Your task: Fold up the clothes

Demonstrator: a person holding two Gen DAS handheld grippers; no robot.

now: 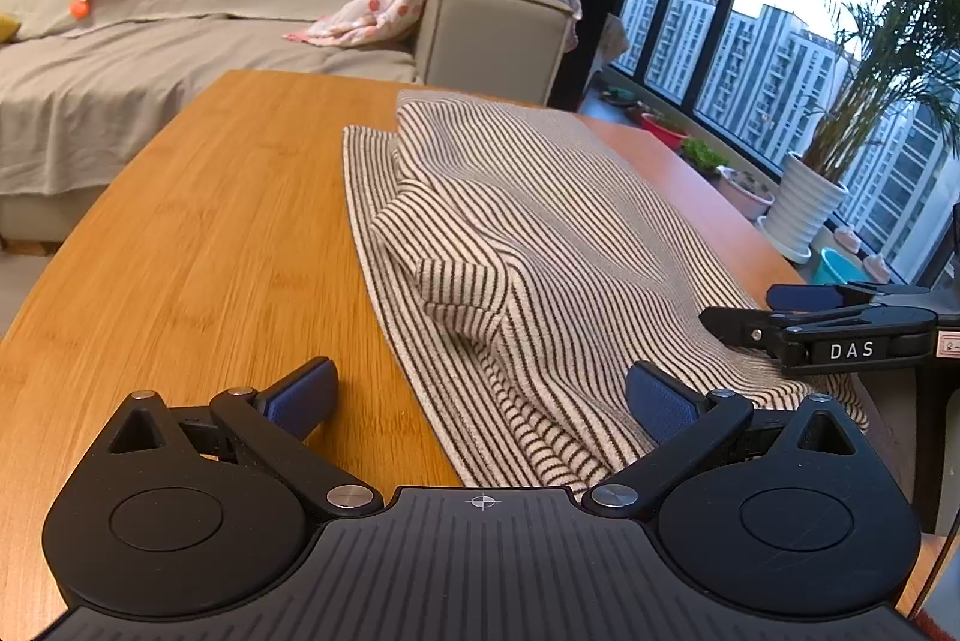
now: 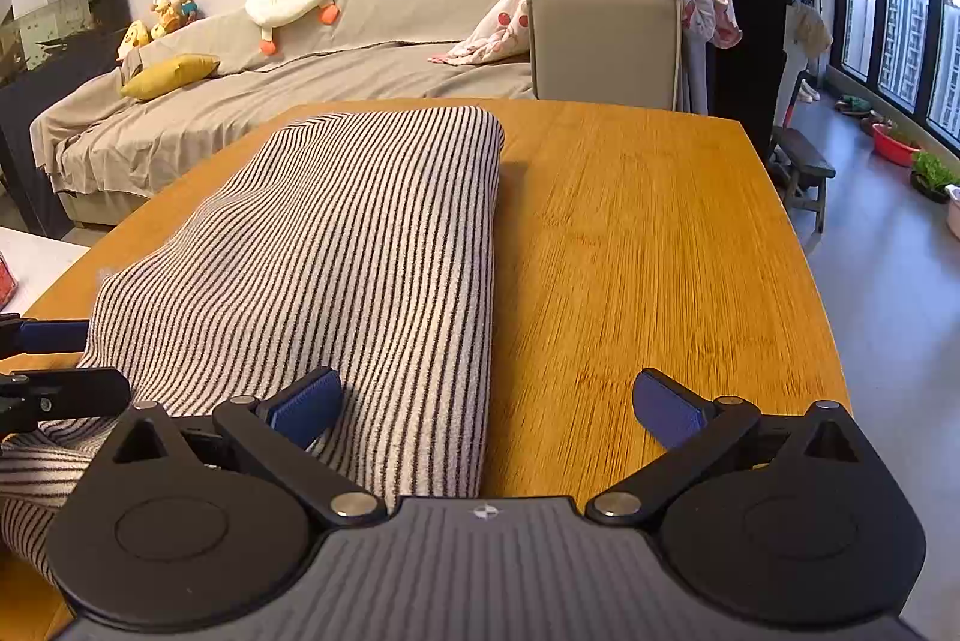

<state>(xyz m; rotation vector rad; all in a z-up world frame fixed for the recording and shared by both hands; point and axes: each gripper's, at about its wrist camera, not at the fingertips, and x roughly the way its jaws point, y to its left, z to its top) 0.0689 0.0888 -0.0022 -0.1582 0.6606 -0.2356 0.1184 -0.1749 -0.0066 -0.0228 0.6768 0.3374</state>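
The wooden surface (image 2: 648,233), warm bamboo grain, is carrying a striped knit garment (image 2: 336,245) lying lengthwise along its middle, soft and thick, both sides already folded inward with a cuffed sleeve (image 1: 456,281) lying on top. The lengthwise fold seems to be coming next, calling for a grip on the near hem. The left gripper (image 1: 480,395) and right gripper (image 2: 486,401) are hovering there, jaws spread wide, holding nothing.

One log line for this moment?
left gripper: open, empty | right gripper: open, empty | striped garment: partly folded on wooden table
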